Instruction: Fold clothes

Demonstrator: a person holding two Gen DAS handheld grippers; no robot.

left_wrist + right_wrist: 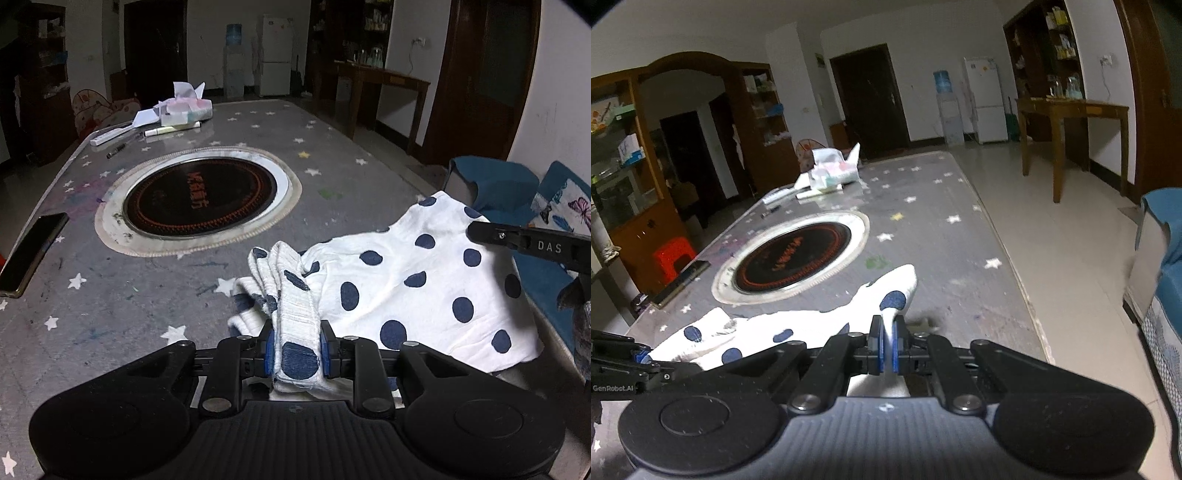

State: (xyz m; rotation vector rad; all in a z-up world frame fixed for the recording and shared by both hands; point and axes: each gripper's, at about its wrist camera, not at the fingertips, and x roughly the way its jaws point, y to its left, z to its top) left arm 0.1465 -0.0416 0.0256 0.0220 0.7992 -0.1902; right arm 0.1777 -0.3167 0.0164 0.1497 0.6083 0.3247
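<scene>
A white garment with dark blue polka dots (417,280) lies at the near edge of the grey star-patterned table (184,288). My left gripper (297,349) is shut on its bunched ribbed band, which stands up between the blue pads. The rest of the cloth spreads to the right toward the other tool (532,243). In the right wrist view the same garment (798,328) stretches left from my right gripper (886,347), which is shut on a thin fold of its pointed corner. The left tool (624,365) shows at the lower left.
A round built-in hotplate (199,201) sits mid-table. A dark phone (31,254) lies at the left edge. A tissue pack and papers (181,109), pens and a power strip (110,134) sit at the far end. A blue sofa (498,188) stands right, a red stool (672,254) left.
</scene>
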